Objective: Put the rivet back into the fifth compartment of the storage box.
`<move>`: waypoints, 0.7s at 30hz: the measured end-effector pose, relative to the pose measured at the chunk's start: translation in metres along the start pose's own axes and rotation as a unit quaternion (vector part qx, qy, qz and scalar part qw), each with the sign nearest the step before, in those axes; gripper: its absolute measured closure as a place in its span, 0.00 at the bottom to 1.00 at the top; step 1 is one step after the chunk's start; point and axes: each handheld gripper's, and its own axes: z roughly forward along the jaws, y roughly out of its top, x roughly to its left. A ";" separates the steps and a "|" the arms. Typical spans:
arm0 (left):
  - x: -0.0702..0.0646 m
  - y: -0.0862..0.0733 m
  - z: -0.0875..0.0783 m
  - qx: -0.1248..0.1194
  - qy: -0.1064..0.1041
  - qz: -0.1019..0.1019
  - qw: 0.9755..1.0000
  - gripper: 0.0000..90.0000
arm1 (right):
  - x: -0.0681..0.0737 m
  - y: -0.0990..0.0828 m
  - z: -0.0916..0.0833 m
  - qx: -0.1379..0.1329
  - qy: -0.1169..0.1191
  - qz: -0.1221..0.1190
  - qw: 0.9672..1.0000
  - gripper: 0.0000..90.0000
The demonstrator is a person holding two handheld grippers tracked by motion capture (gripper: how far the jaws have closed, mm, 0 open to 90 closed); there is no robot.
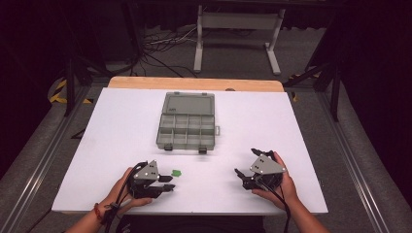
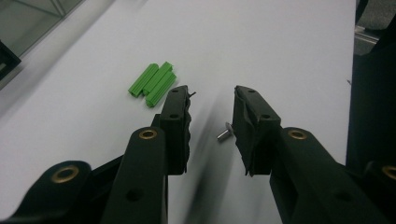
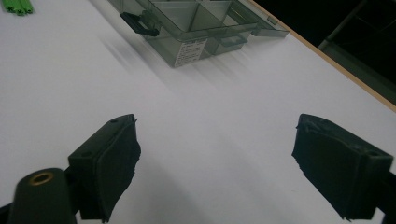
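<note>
A cluster of small green plastic pieces [image 1: 177,172] [image 2: 153,84] [image 3: 17,5] lies on the white table just beyond my left gripper [image 1: 170,183] [image 2: 211,93]. That gripper stands open low over the table. A tiny silver screw [image 2: 224,134] lies on the surface between its jaws, close beside the right one, with no pad pressing on it. My right gripper [image 1: 245,161] [image 3: 215,123] is held wide open near the table's front right, with bare table between its jaws. A grey compartment box [image 1: 187,121] [image 3: 187,28] lies open at the table's middle.
The white table top [image 1: 121,145] has a wooden strip [image 1: 194,83] along its far edge. The box's lid [image 1: 189,103] lies flat behind its compartments, and dark latches [image 1: 168,147] point toward me. Metal rails run down both sides of the table.
</note>
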 end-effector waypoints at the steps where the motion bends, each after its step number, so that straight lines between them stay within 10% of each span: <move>1: 0.000 0.000 0.000 -0.001 -0.004 0.006 1.000 0.74 | 0.000 0.000 0.000 0.000 0.000 -0.001 1.000 0.16; 21: -0.001 -0.001 0.004 0.023 -0.019 0.031 0.999 0.81 | 0.000 0.000 0.000 0.000 0.000 -0.001 1.000 0.16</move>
